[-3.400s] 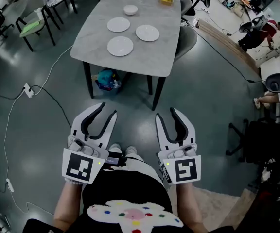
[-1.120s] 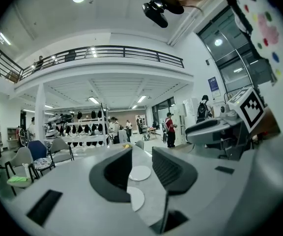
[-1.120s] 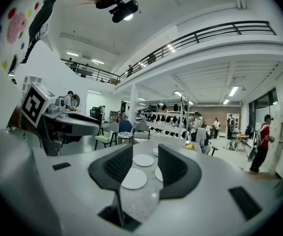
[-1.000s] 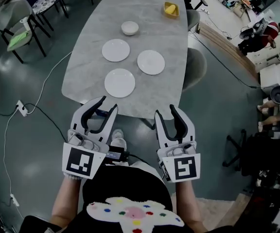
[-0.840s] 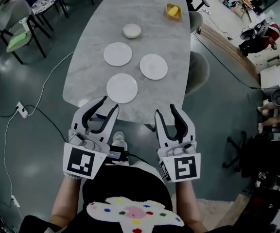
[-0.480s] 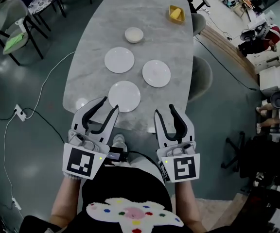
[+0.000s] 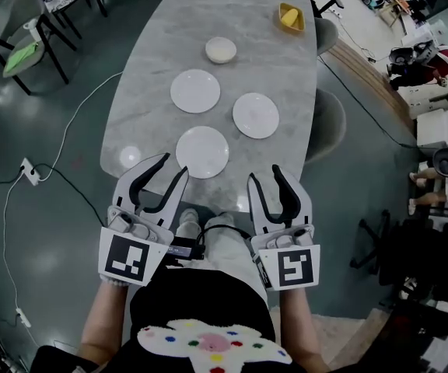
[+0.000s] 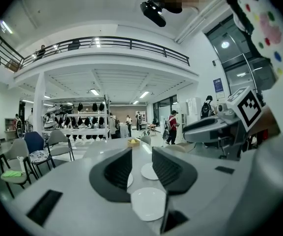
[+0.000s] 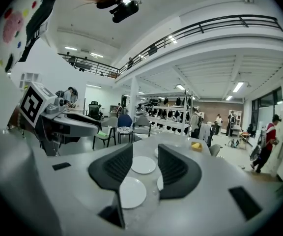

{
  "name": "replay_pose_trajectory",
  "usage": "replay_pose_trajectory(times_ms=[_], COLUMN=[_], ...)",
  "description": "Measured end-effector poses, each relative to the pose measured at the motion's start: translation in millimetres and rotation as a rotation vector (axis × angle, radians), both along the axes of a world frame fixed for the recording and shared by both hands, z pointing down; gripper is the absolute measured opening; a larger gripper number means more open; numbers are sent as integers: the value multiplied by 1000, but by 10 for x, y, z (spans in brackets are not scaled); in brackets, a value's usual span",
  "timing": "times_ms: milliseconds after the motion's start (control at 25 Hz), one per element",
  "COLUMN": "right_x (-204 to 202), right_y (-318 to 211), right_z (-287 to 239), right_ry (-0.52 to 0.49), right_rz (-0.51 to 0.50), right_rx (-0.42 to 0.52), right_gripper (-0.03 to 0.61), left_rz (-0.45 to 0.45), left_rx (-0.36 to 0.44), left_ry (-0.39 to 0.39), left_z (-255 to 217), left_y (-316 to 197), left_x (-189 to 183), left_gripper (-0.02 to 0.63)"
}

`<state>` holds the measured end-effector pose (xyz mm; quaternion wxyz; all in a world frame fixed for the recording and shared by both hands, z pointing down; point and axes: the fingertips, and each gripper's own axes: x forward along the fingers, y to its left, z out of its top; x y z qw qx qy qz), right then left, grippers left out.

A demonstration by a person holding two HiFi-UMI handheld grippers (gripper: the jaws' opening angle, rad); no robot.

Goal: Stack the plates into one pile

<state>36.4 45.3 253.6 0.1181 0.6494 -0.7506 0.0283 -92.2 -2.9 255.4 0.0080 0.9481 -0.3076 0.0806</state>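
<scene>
Both grippers have been carried up to the near edge of the grey marble-pattern table [image 7: 146, 107], which earlier stood well ahead across the floor.

- Left gripper [image 7: 171, 165]: jaws apart, nothing between them.
- Right gripper [image 7: 265, 175]: jaws apart, nothing between them.

The nearest round white plate [image 7: 202, 151] lies flat just beyond the left gripper. The right-hand white plate [image 7: 256, 115] and the far-left white plate [image 7: 195, 91] lie further on. All three remain separate, their arrangement unchanged. Beyond them stand a small white bowl [image 7: 221, 50] and a yellow container [image 7: 291, 15].

Assessment: the approach is nearly complete and stacking has not begun.
</scene>
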Motion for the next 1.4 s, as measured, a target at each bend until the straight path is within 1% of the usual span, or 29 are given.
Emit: replay_pose_trajectory(times_ms=[80,440,560,640,760,920,1080,1160,1240,1400], right_x=[32,82,96,108,124,221,199,202,227,246], right_y=[-21,-175,-234,-266,-296,-329,-407,-446,-480,-590], right_z=[30,147,194,227,296,403,474,511,550,616], right_ry=[17,15,13,8,-13,4,-47,-49,-48,-49], right_rz=[-11,-95,-119,-132,-145,-159,-173,-185,-194,-217], right_rx=[-1,-20,-31,-38,-53,-71,-96,-104,-112,-119], right_gripper=[143,143,143,143,143,143,143,143,143,143], left_rz=[-5,-67,-88,-100,-114,-137,-173,-187,-193,-213], left_rx=[3,3,-12,-24,-54,-99,-187,-227,-248,-289], left_ry=[-9,-54,-56,-41,-10,7,46,75,97,119], left_z=[20,106,149,169,208,286,444,511,562,702], left_y=[-5,-78,-126,-156,-192,-243,-318,-353,-392,-532], left_x=[5,53,70,95,134,187,157,146,168,192], left_gripper=[124,124,124,124,124,124,124,124,124,124])
